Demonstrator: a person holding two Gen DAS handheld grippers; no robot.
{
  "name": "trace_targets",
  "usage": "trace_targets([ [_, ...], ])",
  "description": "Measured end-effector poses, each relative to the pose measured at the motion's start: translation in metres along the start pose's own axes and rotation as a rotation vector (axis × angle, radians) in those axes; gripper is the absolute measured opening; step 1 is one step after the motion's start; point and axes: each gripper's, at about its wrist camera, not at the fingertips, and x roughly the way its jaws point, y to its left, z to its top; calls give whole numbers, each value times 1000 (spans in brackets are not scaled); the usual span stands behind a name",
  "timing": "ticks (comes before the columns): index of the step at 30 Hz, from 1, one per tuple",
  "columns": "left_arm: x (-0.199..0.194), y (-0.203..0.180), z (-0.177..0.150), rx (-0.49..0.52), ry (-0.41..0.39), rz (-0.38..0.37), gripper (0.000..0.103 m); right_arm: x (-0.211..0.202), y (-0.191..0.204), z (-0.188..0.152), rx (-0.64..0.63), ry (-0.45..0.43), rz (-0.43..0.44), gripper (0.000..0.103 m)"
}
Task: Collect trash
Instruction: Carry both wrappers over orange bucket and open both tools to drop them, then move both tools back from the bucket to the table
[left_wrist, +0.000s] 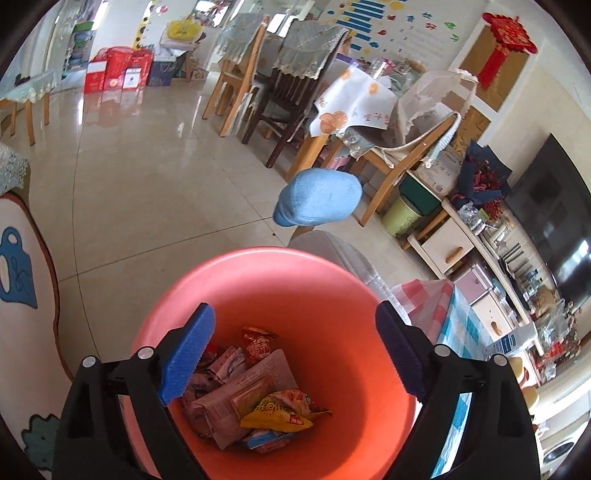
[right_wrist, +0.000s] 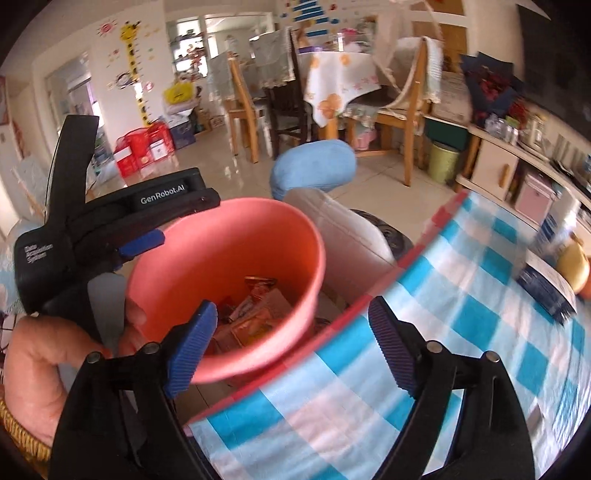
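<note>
Spreading wide with nothing between its blue ribbed pads, the left gripper (left_wrist: 295, 354) hangs over a round salmon-pink plastic bin (left_wrist: 258, 273) holding crumpled snack wrappers (left_wrist: 255, 391). The right gripper (right_wrist: 291, 347), equally released and empty, straddles the bin's rim and a blue-and-white checked tablecloth (right_wrist: 461, 302). Beyond lie glossy beige floor tiles (left_wrist: 147, 184) and wooden dining chairs (left_wrist: 236, 77).

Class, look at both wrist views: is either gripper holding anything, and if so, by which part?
Nothing is held. The left gripper hangs open above the pink bin; the right gripper is open and empty too.
</note>
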Motion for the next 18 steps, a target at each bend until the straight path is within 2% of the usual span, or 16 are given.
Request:
trace_targets([
  [5, -4, -25, -9, 96, -16, -17, 90, -20, -19, -17, 42, -1, -39, 88],
  [10, -8, -47, -20, 156, -14, -73, 93, -38, -32, -34, 58, 6, -68, 88],
  [13, -11, -63, -29, 205, -10, -105, 93, -48, -36, -41, 55, 1, -88, 89],
  [18, -11, -88, -45, 274, 18, -117, 93, -63, -45, -56, 75, 3, -109, 90],
])
